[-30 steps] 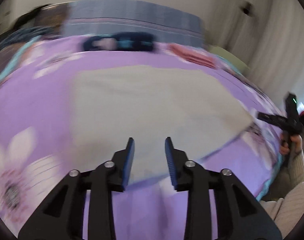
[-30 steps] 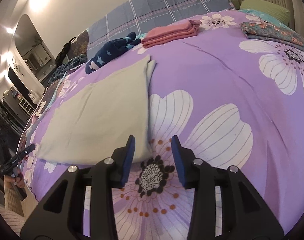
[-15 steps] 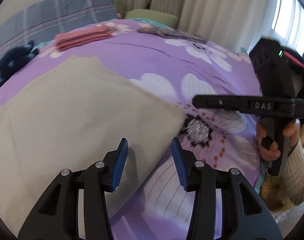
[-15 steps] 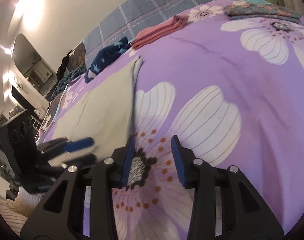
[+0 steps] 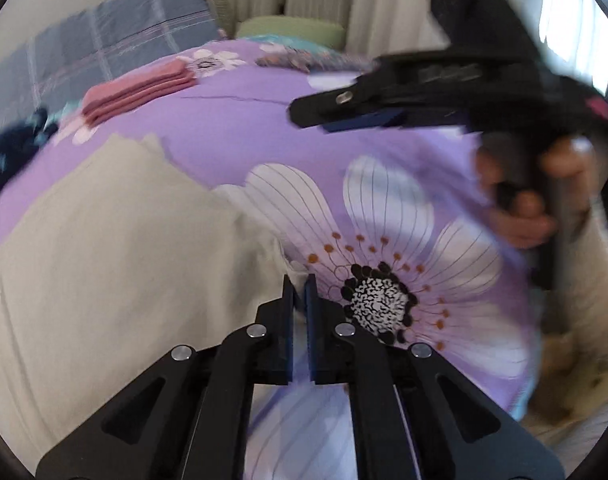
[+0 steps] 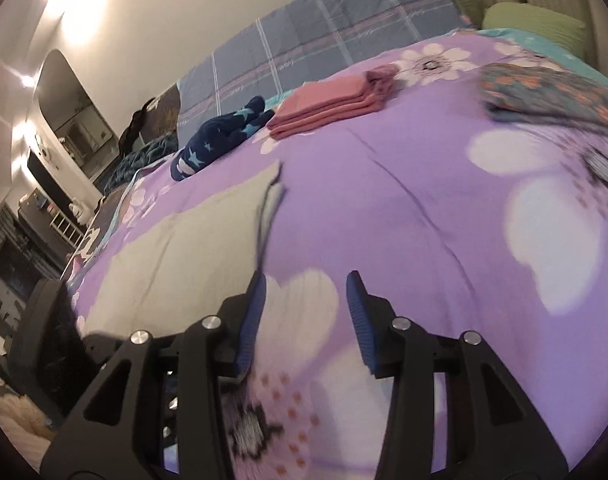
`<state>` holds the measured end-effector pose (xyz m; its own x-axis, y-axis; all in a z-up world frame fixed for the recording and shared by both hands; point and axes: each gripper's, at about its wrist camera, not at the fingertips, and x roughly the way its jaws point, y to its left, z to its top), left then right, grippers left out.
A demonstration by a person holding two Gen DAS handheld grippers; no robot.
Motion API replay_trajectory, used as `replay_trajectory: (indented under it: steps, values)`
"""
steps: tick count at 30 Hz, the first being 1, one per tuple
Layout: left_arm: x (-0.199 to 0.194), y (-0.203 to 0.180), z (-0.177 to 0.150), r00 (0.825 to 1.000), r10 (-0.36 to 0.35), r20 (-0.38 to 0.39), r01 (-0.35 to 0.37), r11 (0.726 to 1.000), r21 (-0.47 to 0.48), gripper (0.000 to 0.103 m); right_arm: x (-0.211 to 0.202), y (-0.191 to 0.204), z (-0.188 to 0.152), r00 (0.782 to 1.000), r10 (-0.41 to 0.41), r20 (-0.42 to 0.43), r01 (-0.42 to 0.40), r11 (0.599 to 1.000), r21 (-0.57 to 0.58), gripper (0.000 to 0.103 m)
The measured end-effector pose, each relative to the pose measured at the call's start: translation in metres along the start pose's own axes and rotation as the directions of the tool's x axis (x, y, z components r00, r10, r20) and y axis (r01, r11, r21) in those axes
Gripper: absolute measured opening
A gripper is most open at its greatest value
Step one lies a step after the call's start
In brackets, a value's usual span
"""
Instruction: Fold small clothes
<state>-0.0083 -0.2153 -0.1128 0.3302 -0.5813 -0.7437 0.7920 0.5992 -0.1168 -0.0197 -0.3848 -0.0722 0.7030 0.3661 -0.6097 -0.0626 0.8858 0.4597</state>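
A pale beige-green garment point(image 5: 104, 248) lies flat on the purple flowered bedspread point(image 5: 264, 128); it also shows in the right wrist view point(image 6: 192, 248). My left gripper point(image 5: 300, 284) is shut on the garment's near right corner, which bunches between its jaws. My right gripper point(image 6: 305, 296) is open and empty, above the bedspread just right of the garment's right edge; it shows blurred in the left wrist view point(image 5: 343, 110), raised above the bed.
A folded pink stack point(image 6: 331, 104), a dark blue star-print garment point(image 6: 216, 136) and a folded patterned cloth point(image 6: 543, 96) lie farther up the bed. A blue plaid pillow point(image 6: 323, 44) and a green pillow point(image 6: 531, 24) sit at the head.
My left gripper swung right to the garment's near right corner and closed on it. My right gripper moved forward along the garment's right edge and stayed open.
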Motion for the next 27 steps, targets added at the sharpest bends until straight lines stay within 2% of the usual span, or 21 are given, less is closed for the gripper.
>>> replay_trajectory:
  steps: [4, 6, 9, 11, 14, 15, 16, 18, 20, 22, 26, 27]
  values:
    - [-0.02, 0.02, -0.001, 0.996, -0.078, 0.044, 0.083, 0.989, -0.123, 0.004, 0.045, 0.011, 0.034, 0.993, 0.073, -0.097, -0.075, 0.997, -0.018, 0.044]
    - [-0.023, 0.024, 0.0, 0.996, -0.07, 0.048, 0.076, 0.987, -0.143, 0.004, 0.072, 0.012, 0.051, 0.984, 0.099, -0.146, -0.099, 0.995, 0.006, 0.044]
    - [-0.025, 0.025, -0.003, 0.997, -0.065, 0.049, 0.071, 0.985, -0.156, 0.004, 0.113, 0.01, 0.069, 0.958, 0.172, -0.228, -0.154, 0.984, 0.095, 0.045]
    - [-0.026, 0.024, -0.004, 0.997, -0.061, 0.049, 0.068, 0.986, -0.155, 0.004, 0.135, 0.01, 0.075, 0.95, 0.173, -0.26, -0.145, 0.982, 0.125, 0.046]
    - [-0.029, 0.024, -0.004, 0.996, -0.069, 0.049, 0.076, 0.987, -0.144, 0.004, 0.15, 0.012, 0.079, 0.954, 0.15, -0.261, -0.125, 0.986, 0.111, 0.046]
    - [-0.03, 0.024, -0.004, 0.996, -0.081, 0.047, 0.087, 0.986, -0.14, 0.004, 0.151, 0.014, 0.08, 0.956, 0.14, -0.258, -0.118, 0.988, 0.101, 0.038]
    - [-0.029, 0.024, -0.004, 0.995, -0.092, 0.045, 0.097, 0.986, -0.139, 0.004, 0.153, 0.017, 0.082, 0.961, 0.114, -0.253, -0.098, 0.992, 0.076, 0.005]
    - [-0.023, 0.021, -0.002, 0.991, -0.13, 0.031, 0.133, 0.981, -0.139, 0.003, 0.149, 0.022, 0.087, 0.97, 0.091, -0.225, -0.083, 0.996, 0.046, 0.002]
    - [-0.015, 0.015, 0.0, 0.987, -0.161, 0.012, 0.162, 0.979, -0.127, 0.002, 0.137, 0.029, 0.092, 0.978, 0.127, -0.168, -0.124, 0.992, 0.033, 0.002]
    - [-0.001, 0.003, 0.003, 0.987, -0.161, -0.019, 0.159, 0.983, -0.091, 0.0, 0.134, 0.031, 0.096, 0.979, 0.136, -0.149, -0.134, 0.991, 0.021, 0.002]
    - [0.024, -0.012, 0.002, 0.979, -0.187, -0.076, 0.183, 0.982, -0.054, 0.0, 0.158, 0.029, 0.092, 0.981, 0.026, -0.194, -0.037, 0.998, -0.053, 0.002]
    - [0.028, -0.016, 0.0, 0.981, -0.176, -0.087, 0.173, 0.984, -0.04, 0.0, 0.165, 0.026, 0.09, 0.978, 0.021, -0.209, -0.032, 0.998, -0.047, 0.002]
